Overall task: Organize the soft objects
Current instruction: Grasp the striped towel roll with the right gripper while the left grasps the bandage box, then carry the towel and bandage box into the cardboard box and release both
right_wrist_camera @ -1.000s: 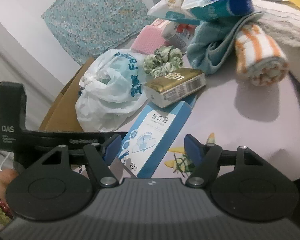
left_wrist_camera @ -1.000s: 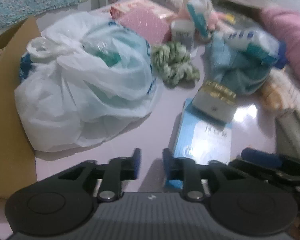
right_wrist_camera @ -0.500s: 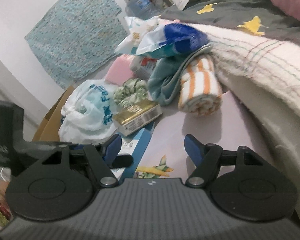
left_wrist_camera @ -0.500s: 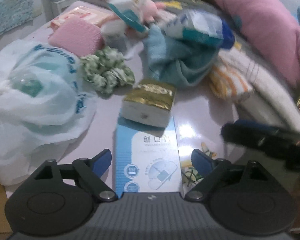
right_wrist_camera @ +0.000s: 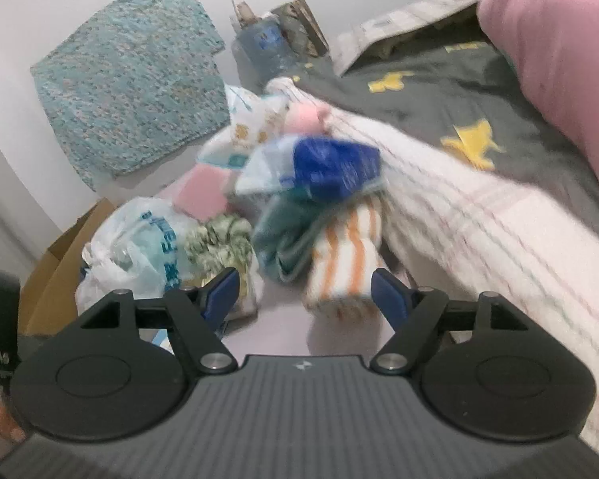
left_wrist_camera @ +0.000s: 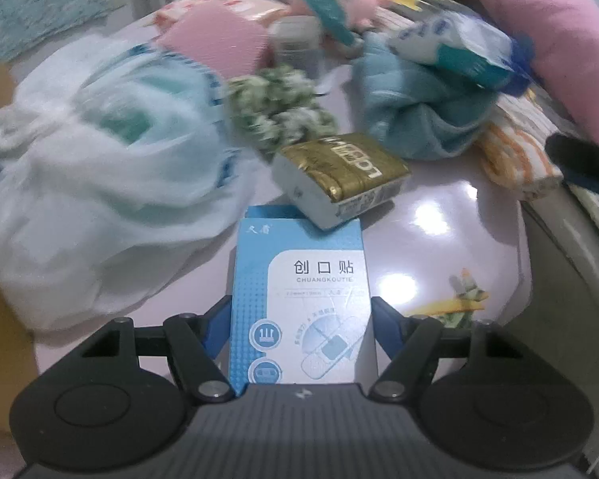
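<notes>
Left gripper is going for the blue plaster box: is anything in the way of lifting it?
Yes. The gold-wrapped pack lies across the far end of the blue plaster box, so it would tip or slide if the box is lifted. The left gripper already straddles the box's near end, closing, with nothing between.

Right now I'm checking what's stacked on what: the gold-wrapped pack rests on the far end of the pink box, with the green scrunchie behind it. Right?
Not quite. In the left wrist view the gold-wrapped pack rests on the far end of a blue box, not a pink one. The green scrunchie does sit behind it.
</notes>
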Tool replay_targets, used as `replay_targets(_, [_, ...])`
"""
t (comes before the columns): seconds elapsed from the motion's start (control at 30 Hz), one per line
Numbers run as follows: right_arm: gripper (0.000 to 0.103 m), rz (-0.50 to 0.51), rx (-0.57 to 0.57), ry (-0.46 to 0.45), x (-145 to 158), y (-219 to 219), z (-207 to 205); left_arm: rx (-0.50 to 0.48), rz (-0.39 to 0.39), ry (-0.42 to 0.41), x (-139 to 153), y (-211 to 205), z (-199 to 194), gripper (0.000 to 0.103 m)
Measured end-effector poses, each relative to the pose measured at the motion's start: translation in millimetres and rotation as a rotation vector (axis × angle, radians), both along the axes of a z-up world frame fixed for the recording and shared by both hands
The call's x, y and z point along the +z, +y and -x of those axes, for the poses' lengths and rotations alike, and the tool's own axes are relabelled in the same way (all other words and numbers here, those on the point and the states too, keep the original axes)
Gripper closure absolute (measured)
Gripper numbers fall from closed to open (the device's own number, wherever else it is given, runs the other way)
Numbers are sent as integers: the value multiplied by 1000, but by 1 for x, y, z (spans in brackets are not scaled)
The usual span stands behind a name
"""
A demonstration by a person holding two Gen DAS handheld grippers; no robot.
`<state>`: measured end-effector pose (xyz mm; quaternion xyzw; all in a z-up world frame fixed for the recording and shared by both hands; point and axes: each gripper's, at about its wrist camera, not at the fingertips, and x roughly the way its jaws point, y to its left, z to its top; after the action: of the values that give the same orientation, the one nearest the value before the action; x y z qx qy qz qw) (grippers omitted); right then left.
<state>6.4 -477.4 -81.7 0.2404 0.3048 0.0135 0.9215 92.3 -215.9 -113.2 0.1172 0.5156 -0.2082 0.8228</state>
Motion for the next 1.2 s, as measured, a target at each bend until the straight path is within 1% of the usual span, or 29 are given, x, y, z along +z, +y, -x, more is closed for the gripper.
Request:
replay_targets(0.17, [29,64,-16,14,10,1,-17,80,29,9,3,32,2,31])
replay_targets(0.3, [29,136,0,69,8,3,-33,132,58,20,4,50,4,31])
replay_targets(0.4, [30,181,18,130,-2,4,-50,149,71,31,2,58,6,31])
replay_targets(0.43, [32,185,24,150,-6,4,-55,154,76,35,1,60,7,31])
replay_targets(0.47, [44,179,24,175,-11,2,-61,158,81,38,0,59,6,31])
replay_targets(0.5, [60,165,24,193,-15,1,-63,161,87,40,0,59,6,31])
replay_targets(0.53, [60,125,25,211,-18,-2,-64,164,93,41,0,60,7,31])
replay_targets(0.63, [61,8,-12,219,-19,-8,-54,166,110,42,0,61,7,31])
replay_targets(0.67, [61,-48,-29,222,-20,-11,-48,165,116,43,1,62,7,31])
replay_targets(0.77, [61,-245,-68,234,-26,-20,-27,164,129,45,2,63,7,31])
replay_targets(0.83, [62,-389,-74,248,-36,-23,-16,165,135,49,1,63,7,31])
replay_targets(0.93, [62,-604,-42,243,-48,-20,-9,169,142,50,1,63,8,31])
replay_targets(1.0, [62,-701,-17,226,-53,-13,-4,171,156,48,2,64,10,31])
replay_targets(1.07, [62,-734,9,218,-54,-2,0,167,173,38,6,66,13,31])
replay_targets(1.2, [62,-737,73,214,-52,21,11,155,229,24,17,72,20,31])
